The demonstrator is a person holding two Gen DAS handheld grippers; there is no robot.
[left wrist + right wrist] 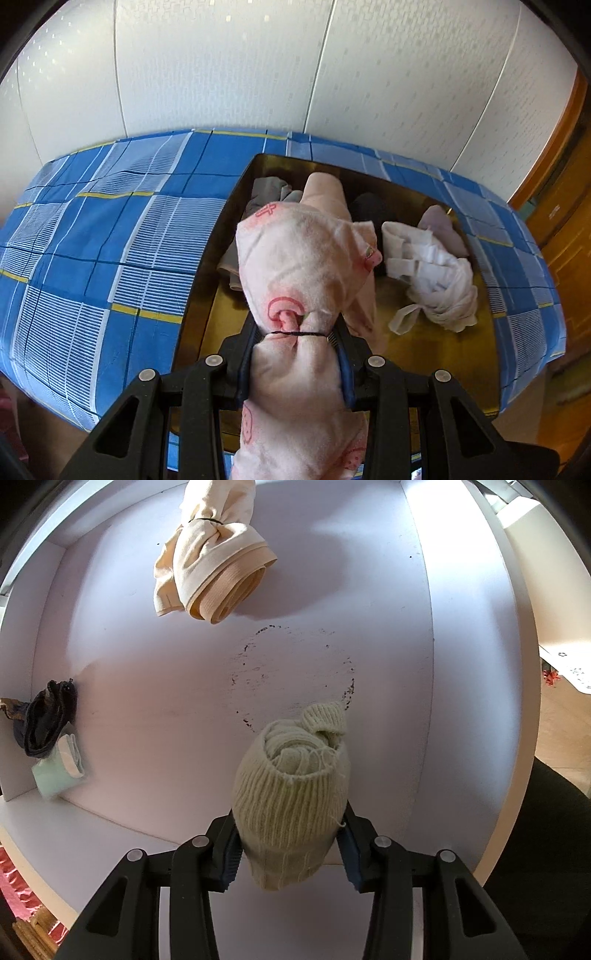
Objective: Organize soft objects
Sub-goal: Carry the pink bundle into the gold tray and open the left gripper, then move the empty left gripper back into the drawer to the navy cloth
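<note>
No legible text, brand, number or label in either view. Red printed motifs only on the pink fleece bundle (303, 266): a cross-like outline near its upper part, a mushroom-like ring shape at the tie, small dotted shapes lower down; none readable as characters. Faint dark specks on the white sheet (570, 664) at the right edge of the right wrist view, too small to read. Ring of dark flecks on the white surface (147, 686): a stain, not a sign.
</note>
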